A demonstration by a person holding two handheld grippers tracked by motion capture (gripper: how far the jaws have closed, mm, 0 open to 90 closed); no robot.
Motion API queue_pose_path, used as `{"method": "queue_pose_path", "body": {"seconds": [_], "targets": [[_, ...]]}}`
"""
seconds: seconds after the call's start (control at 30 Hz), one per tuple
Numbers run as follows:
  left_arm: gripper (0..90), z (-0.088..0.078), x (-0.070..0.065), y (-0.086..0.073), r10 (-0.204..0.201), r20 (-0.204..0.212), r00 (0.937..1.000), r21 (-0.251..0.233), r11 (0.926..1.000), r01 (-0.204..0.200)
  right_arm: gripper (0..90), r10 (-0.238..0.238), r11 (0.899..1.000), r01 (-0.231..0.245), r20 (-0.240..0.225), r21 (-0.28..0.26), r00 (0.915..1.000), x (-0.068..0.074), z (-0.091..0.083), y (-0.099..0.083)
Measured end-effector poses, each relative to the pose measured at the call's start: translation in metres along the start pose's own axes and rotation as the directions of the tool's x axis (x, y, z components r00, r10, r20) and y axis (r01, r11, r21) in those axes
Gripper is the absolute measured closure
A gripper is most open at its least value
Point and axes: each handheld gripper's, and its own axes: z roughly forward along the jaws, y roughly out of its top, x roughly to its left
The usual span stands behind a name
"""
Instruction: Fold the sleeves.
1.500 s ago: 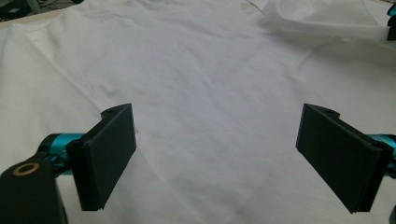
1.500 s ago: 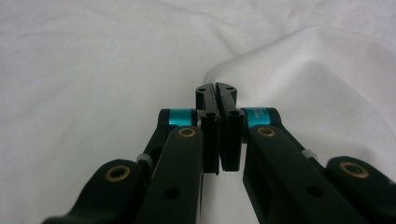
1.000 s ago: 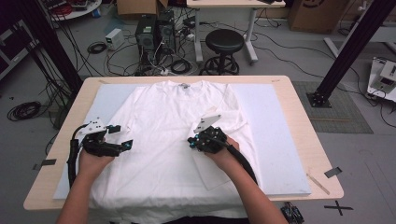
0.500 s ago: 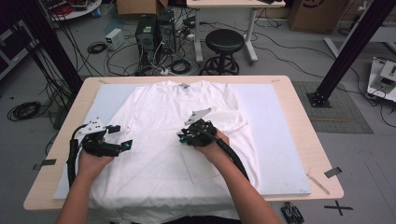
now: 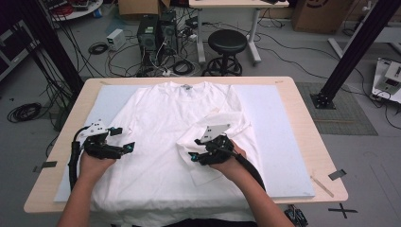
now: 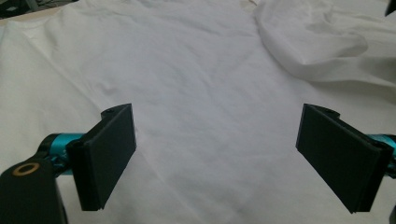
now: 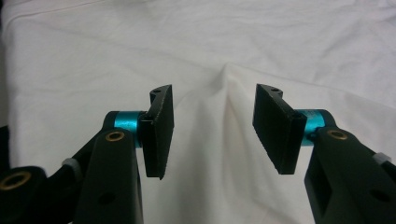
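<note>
Since the earlier frame, right tool [image 5: 195,154] has carried the sleeve [image 5: 222,124] inward over the white T-shirt [image 5: 161,118]; its jaws have just been opening, a fabric ridge between them, unpressed. Left tool [image 5: 124,139] stands wide, T-shirt beneath on the tabletop [image 5: 302,113].

One camera looks down from above my side of the worktop [image 5: 283,90]; two ride close on my tools, sharing the shirt [image 5: 161,118].

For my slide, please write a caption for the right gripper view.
Right gripper, jaws just opened, over a raised fold of the white T-shirt, nothing pressed between them.
</note>
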Motion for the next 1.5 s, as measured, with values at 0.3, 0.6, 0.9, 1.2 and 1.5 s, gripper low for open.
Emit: {"method": "queue_pose_path", "body": {"seconds": [0.3,0.6,0.9,1.2,1.5], "targets": [[12.1,0.001,0.000,0.000,-0.001,0.001,1.0000,0.002,1.0000,0.001,56.1,-0.053,0.993,0.060,-0.067,0.102,0.9963,0.019,0.024,-0.020],[12.1,0.001,0.000,0.000,0.002,0.004,1.0000,0.002,1.0000,-0.002,88.9,-0.038,0.987,0.048,-0.070,0.151,0.9968,0.020,0.032,-0.029],[12.1,-0.001,0.001,0.000,-0.003,-0.002,1.0000,-0.004,1.0000,0.003,89.2,-0.037,0.993,0.046,-0.078,0.110,0.9962,0.022,0.027,-0.020],[12.1,-0.001,0.001,0.000,0.001,-0.002,1.0000,-0.005,1.0000,-0.001,89.2,-0.060,0.997,0.063,-0.081,0.041,0.9950,0.033,0.033,0.017],[12.1,-0.005,0.001,0.001,-0.001,0.003,1.0000,-0.021,0.9998,0.001,72.5,-0.075,0.997,0.074,-0.042,-0.019,0.9963,0.045,0.045,0.049]]}}
